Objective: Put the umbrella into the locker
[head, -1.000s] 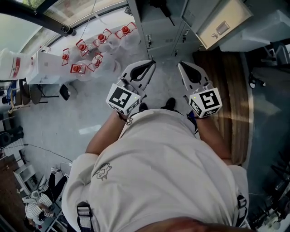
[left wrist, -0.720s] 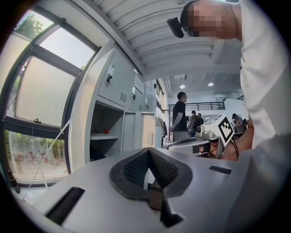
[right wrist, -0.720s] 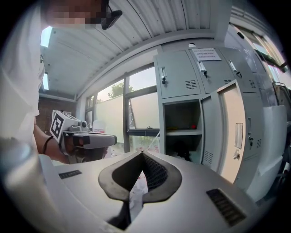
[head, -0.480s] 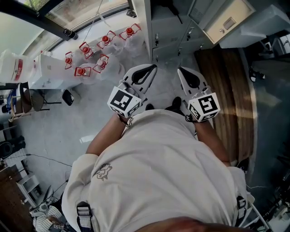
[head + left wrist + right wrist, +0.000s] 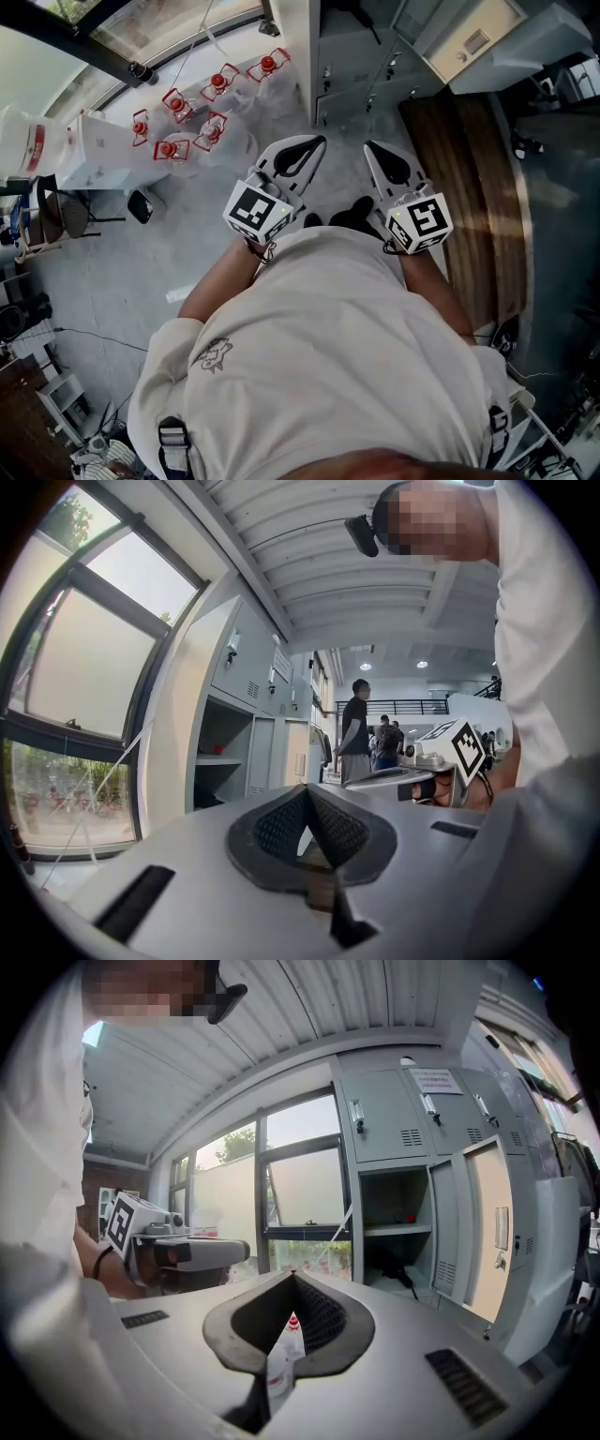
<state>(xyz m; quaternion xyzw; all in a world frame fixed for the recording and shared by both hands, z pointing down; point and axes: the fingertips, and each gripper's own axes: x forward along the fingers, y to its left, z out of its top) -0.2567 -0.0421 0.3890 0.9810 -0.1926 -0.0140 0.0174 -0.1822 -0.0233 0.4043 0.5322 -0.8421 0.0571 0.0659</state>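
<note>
Both grippers are held out level in front of the person's chest, side by side. My left gripper (image 5: 317, 142) is shut with nothing between its pads, and its tips meet in its own view (image 5: 305, 788). My right gripper (image 5: 369, 146) is shut and empty too (image 5: 292, 1275). Ahead stands a grey locker (image 5: 394, 1232) with its door (image 5: 492, 1241) swung open to the right. In its lower compartment lies a dark object (image 5: 392, 1269), too dim to name. From above, the locker (image 5: 342, 56) is at the top of the head view.
Several big water bottles with red caps (image 5: 202, 112) stand on the floor left of the locker, under a window (image 5: 300, 1194). A wooden bench (image 5: 469, 187) runs along the right. A white table (image 5: 103, 150) and a chair (image 5: 56, 211) stand at the left. People stand far off (image 5: 354, 728).
The lockers and the bottles have come nearer in the head view as the person walks towards them. Both grippers stay shut and side by side.
</note>
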